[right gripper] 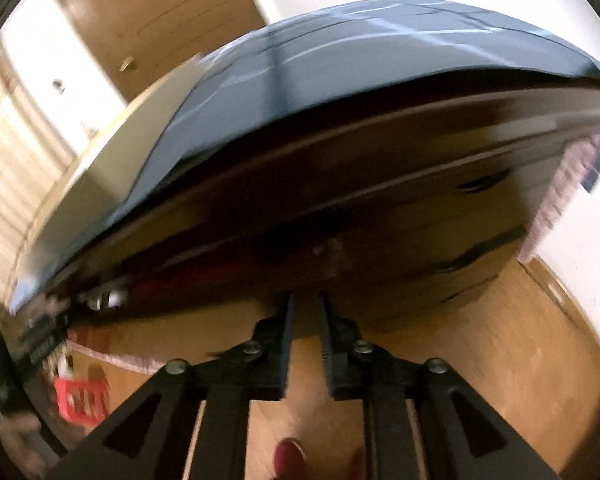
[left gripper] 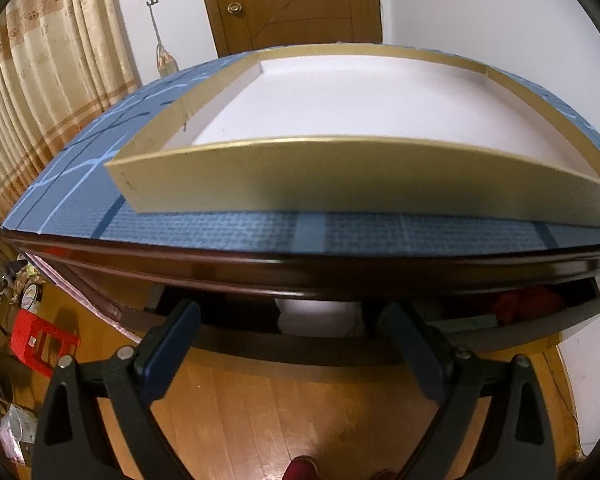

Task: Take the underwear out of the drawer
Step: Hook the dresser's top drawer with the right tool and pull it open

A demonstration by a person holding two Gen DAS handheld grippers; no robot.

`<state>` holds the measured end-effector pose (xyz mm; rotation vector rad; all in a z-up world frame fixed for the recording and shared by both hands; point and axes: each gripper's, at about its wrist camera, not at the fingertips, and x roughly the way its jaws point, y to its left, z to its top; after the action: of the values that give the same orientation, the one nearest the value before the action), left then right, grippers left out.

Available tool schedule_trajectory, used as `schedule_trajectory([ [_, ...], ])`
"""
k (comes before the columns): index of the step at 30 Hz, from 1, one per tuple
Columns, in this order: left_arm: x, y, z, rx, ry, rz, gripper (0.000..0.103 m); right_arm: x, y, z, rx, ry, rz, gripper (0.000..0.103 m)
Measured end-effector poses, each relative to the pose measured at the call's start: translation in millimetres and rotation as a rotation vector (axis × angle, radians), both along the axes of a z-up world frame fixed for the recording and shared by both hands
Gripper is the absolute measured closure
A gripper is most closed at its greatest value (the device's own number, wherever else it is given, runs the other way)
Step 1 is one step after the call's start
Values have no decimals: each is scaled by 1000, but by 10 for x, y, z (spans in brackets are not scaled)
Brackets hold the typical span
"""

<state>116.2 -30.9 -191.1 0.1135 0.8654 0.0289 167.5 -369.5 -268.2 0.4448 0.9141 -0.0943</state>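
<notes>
Left wrist view puts you level with the open drawer (left gripper: 540, 322), and your left gripper (left gripper: 292, 312) has its fingers spread wide with nothing between them, both tips reaching the drawer's front edge. That wide stance suits a soft bundle, so it looks set up for a reach inside. Within the drawer a pale folded piece (left gripper: 320, 316) lies straight ahead between your fingertips, and a red piece (left gripper: 528, 304) sits toward the drawer's right end. Either could be the underwear; the shadow under the tabletop makes it hard for you to tell which.

Your right gripper (right gripper: 305, 300) is drawn nearly closed, a thin gap left between the toothed pads, and it grips nothing. It points at the dark wooden front below the blue tablecloth (right gripper: 380, 60), to the right of the drawer, likely parked out of the left gripper's way. That view is badly smeared, so you cannot say whether the tips touch the wood.

Above the drawer, the patterned blue tablecloth covers the top, and a shallow gold-edged tray (left gripper: 340, 184) with a white floor rests on it near the front edge, a likely landing spot for the garment. Beyond the drawer's table stand a wooden door (left gripper: 292, 4) and a white wall, with beige curtains (left gripper: 40, 80) to its left. Below the drawer, wooden flooring runs out to a red plastic stool (left gripper: 40, 344) at the left.
</notes>
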Motion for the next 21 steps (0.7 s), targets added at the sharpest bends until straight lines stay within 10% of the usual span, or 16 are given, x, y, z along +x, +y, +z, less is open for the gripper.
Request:
schedule_trajectory([
  [5,21,13,18,1,4,3,7,-71,-33,110,-11,13,16,49],
  [21,80,35,-9,-7,4,23,5,439,48,118,-65,25,82,49],
])
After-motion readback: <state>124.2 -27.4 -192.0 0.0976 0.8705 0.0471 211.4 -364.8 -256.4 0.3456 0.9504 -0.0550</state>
